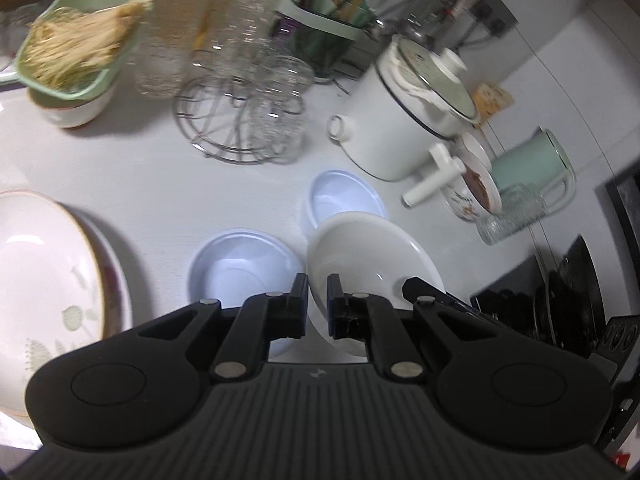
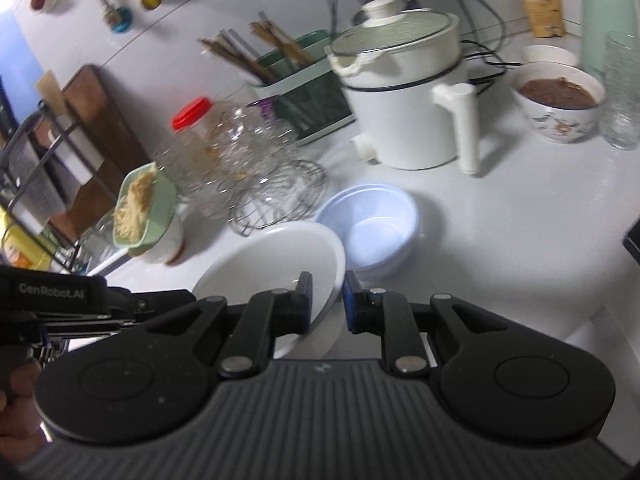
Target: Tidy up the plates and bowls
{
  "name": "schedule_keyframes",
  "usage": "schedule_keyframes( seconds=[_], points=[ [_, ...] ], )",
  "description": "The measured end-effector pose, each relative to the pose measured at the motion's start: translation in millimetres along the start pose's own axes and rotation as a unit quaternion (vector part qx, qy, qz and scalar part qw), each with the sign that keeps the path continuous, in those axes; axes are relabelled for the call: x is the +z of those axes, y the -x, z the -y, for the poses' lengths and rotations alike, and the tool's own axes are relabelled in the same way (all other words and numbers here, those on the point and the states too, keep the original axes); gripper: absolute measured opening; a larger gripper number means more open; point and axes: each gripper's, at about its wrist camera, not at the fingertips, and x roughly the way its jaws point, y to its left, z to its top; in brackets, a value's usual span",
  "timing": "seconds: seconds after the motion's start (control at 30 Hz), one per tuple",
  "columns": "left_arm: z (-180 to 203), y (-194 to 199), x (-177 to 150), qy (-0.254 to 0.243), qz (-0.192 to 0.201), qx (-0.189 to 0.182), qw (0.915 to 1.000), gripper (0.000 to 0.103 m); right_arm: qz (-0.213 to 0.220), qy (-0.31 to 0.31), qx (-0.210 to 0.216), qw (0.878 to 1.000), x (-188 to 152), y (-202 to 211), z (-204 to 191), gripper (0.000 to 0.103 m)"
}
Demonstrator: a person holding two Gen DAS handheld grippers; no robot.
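Both grippers pinch the white bowl (image 1: 372,256) by its rim.
Left gripper (image 1: 318,304) and right gripper (image 2: 326,302) are clamped there; glazed, rigid, slippery, breakable; blue bowls (image 2: 370,228) at 1 o'clock.

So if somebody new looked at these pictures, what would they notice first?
Probably the big white bowl, tilted and pinched at its rim by both the left gripper and the right gripper. Just behind it sit pale blue bowls on the white counter. Farther back stands a white electric pot with its lid on, and next to it a patterned bowl of brown food.
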Motion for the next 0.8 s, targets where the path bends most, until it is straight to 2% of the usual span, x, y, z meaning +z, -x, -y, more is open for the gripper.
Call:
schedule_keyframes(
  seconds=[0.2, 0.33, 0.5, 0.8],
  points=[
    [-25, 7, 2, 0.034, 0.025, 0.016, 0.999, 0.009, -0.024, 0.033, 0.029, 0.999, 6, -19, -18, 0.019],
    [-34, 3, 3, 0.035, 0.03, 0.042, 0.998, 0.009, -0.044, 0.066, 0.03, 0.996, 8, -36, -30, 0.02],
    [-50, -5, 1, 0.056, 0.022, 0.047, 0.9971, 0.009, -0.063, 0.089, 0.033, 0.993, 6, -52, -38, 0.02],
    [-66, -14, -8, 0.059, 0.004, 0.08, 0.9951, 0.01, -0.1, 0.104, 0.042, 0.989, -9, -69, -43, 0.021]
  ],
)
